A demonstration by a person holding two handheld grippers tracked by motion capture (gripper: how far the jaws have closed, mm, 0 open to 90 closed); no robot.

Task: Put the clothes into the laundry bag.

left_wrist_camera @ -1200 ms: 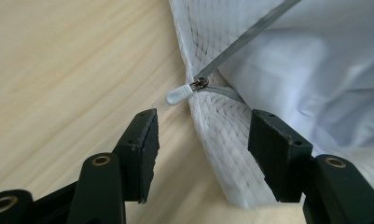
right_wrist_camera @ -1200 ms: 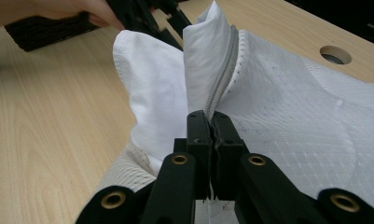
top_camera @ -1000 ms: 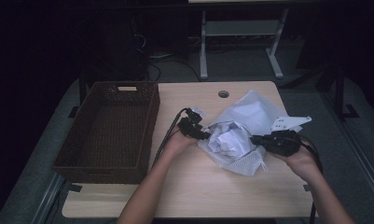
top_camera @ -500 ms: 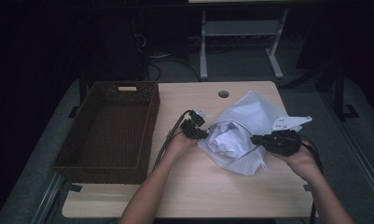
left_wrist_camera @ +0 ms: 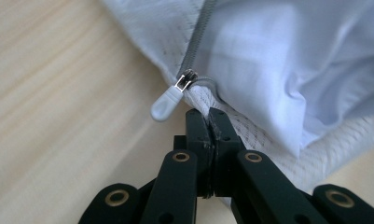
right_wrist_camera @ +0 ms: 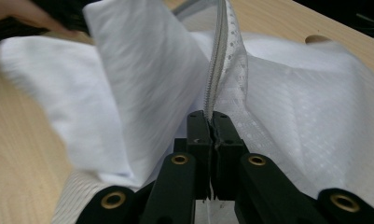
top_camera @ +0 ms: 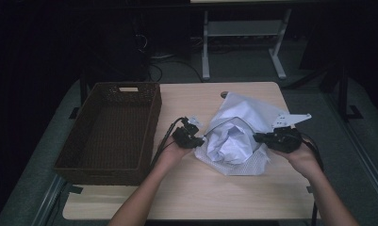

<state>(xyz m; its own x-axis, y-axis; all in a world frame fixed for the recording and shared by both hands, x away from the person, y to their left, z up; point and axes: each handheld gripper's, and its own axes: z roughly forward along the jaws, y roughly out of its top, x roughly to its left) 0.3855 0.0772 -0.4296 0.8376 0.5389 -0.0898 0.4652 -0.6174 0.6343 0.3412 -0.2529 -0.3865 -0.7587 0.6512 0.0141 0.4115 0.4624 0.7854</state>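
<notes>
White mesh cloth bag [top_camera: 238, 141], plastic-looking zip pull [left_wrist_camera: 166, 103], matt wood-grain table [top_camera: 252, 193], woven basket [top_camera: 106, 127].

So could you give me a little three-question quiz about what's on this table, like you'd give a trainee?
1. True or false: the left hand-held gripper is shut on the white mesh laundry bag just beside the zipper pull.
2. What lies inside the bag? A) folded white cloth B) shoes C) a bottle
3. What stands on the table to the left of the bag?

Key:
1. True; its jaws pinch the mesh edge next to the pull.
2. A, white cloth.
3. A dark wicker basket with nothing showing inside it.
</notes>
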